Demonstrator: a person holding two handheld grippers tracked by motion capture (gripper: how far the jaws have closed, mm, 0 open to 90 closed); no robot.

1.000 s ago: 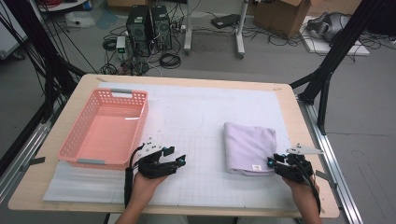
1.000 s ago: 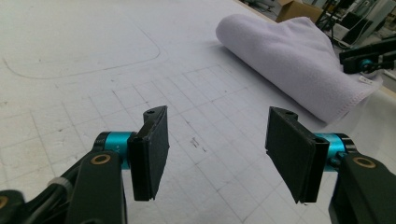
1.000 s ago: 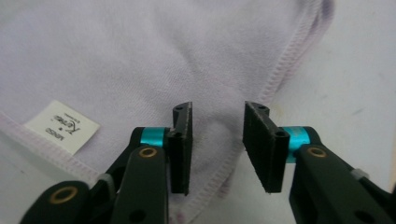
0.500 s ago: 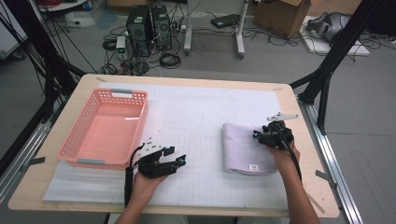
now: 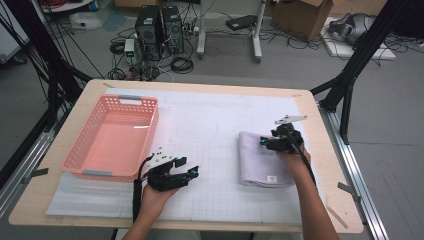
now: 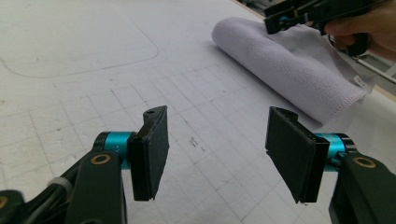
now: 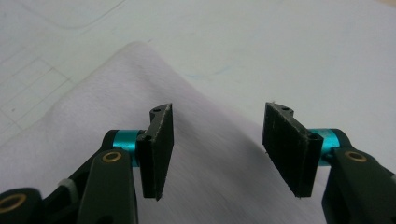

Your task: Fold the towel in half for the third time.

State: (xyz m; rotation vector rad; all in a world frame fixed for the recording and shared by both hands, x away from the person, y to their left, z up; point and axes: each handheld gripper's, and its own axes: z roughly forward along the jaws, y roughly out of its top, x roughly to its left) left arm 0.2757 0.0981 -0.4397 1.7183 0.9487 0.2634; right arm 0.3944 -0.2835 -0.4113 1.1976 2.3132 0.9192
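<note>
Hovering over the folded white cloth towel [image 5: 262,160] at the desk's [image 5: 220,125] right, the right gripper [image 5: 271,143] has just been opening (nothing between); left gripper [image 5: 186,169] idles, released; best pinch the folded edge squarely

The place looks like a robotics or research lab, not a home. The wooden table [image 5: 320,200] carries a white mat with a printed grid [image 5: 220,150], and it stands inside a frame of black metal struts [image 5: 350,80]. On the grey floor behind the far edge there are two black computer towers [image 5: 160,30], many loose cables [image 5: 180,62] and a power strip. Far right, a cardboard box [image 5: 300,17] stands on the floor.
</note>
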